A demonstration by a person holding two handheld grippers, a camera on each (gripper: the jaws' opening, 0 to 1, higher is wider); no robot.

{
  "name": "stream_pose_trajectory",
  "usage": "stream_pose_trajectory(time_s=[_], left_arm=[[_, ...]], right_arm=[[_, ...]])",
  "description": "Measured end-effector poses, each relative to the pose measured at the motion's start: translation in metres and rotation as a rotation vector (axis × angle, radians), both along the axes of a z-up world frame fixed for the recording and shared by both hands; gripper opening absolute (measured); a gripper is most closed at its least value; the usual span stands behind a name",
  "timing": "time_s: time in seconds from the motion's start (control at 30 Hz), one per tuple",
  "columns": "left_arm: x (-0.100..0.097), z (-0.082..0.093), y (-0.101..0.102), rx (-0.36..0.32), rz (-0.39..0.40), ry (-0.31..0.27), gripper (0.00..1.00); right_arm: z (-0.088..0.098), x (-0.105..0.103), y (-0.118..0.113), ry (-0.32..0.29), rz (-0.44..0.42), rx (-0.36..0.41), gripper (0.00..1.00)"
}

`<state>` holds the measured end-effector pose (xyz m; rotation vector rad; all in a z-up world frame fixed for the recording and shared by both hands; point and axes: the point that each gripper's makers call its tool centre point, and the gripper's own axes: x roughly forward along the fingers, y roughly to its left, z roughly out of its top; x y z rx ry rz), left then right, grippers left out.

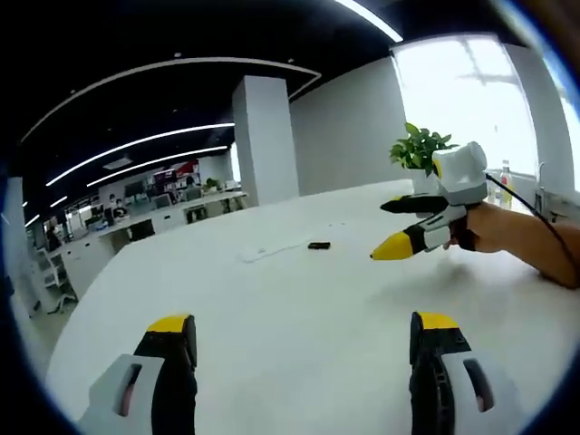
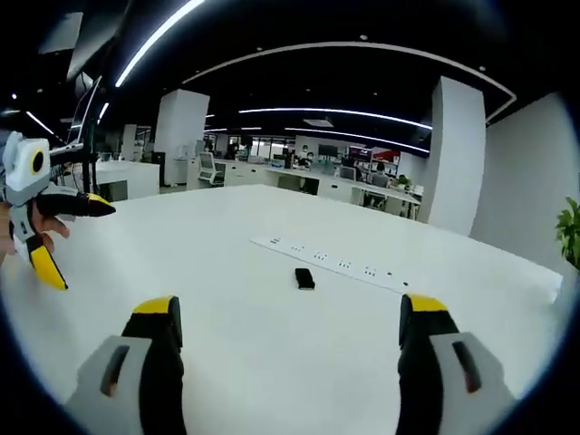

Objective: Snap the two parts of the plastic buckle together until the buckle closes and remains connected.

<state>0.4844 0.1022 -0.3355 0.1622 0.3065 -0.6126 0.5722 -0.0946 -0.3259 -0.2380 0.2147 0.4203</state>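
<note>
Left gripper view: my left gripper [image 1: 304, 331] wide open, empty; buckle [image 1: 318, 246] lies far out on table [image 1: 272, 308], right gripper [image 1: 399, 227] spread, holding nothing. Right gripper view: right gripper [image 2: 285, 322] gapes empty, buckle [image 2: 304, 278] ahead beside power strip [image 2: 335, 263]. Should approach low, one gripper per half. Buckle too small to tell its parts apart.

Showing as a dark speck, buckle [image 1: 318, 246] [image 2: 304, 278], too small for telling parts apart. Running off the frame edge, plant [image 2: 570, 234].

office | open-plan desks [image 2: 272, 172] with monitors | strip ceiling lights [image 2: 335, 112] | white table [image 2: 272, 308]
</note>
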Motion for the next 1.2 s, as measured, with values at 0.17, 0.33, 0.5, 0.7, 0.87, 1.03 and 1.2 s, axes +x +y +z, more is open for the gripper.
stream_pose_trajectory(time_s=[0.17,0.33,0.5,0.7,0.87,1.03,1.2], left_arm=[[0.003,-0.001,0.004,-0.011,0.013,0.007,1.00],[0.001,-0.003,0.004,-0.022,0.011,0.017,1.00],[0.000,0.004,0.003,-0.072,0.012,0.008,1.00],[0.009,0.008,0.003,-0.085,0.012,-0.012,1.00],[0.015,0.006,0.001,-0.071,0.007,-0.010,1.00],[0.004,0.010,-0.004,-0.089,-0.004,-0.025,1.00],[-0.002,0.018,-0.008,-0.111,-0.019,-0.056,1.00]], right_arm=[[0.004,-0.009,0.003,0.004,0.011,0.037,1.00],[0.004,-0.017,0.001,0.011,0.017,0.046,1.00],[0.007,-0.030,0.002,0.001,0.034,0.067,1.00],[0.014,-0.042,0.000,-0.020,0.032,0.067,1.00],[0.019,-0.051,-0.005,-0.036,0.024,0.083,1.00],[0.019,-0.059,-0.010,-0.040,0.020,0.086,1.00],[0.029,-0.069,-0.013,-0.069,0.016,0.082,0.99]])
